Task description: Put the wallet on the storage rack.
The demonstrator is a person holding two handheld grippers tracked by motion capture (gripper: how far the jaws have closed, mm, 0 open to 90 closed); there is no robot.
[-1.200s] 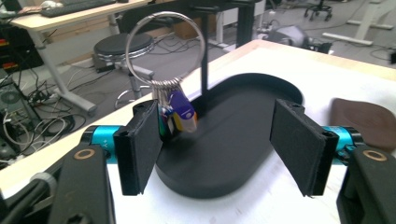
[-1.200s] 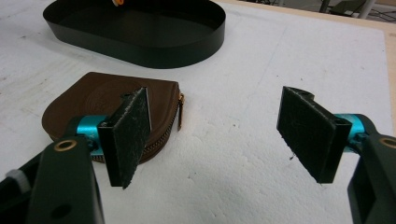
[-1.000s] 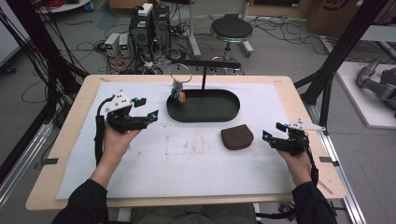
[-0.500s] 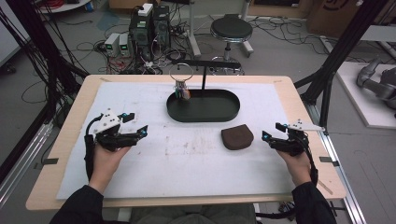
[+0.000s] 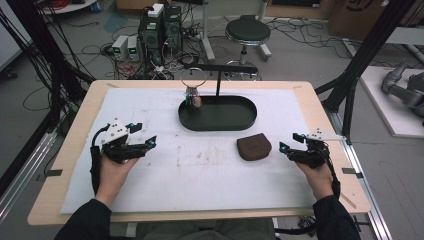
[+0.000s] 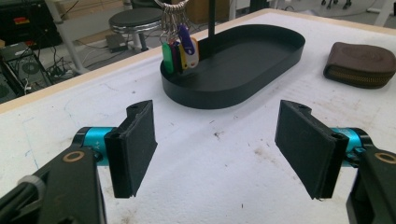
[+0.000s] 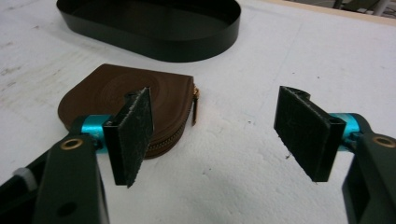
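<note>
Approach step under way, right gripper [image 5: 289, 148] spread empty just beside brown zippered leather pouch [image 5: 254, 147], left gripper [image 5: 145, 144] spread idle; next, straddling and pinching pouch

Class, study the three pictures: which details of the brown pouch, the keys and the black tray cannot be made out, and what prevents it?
- Brown pouch: its near edge, in the right gripper view, is hidden behind a jaw.
- Keys: too small in the high view to count; the ring's top is cut off by the left gripper view's upper edge.
- Black tray: its far rim is cut off in the right gripper view.
</note>
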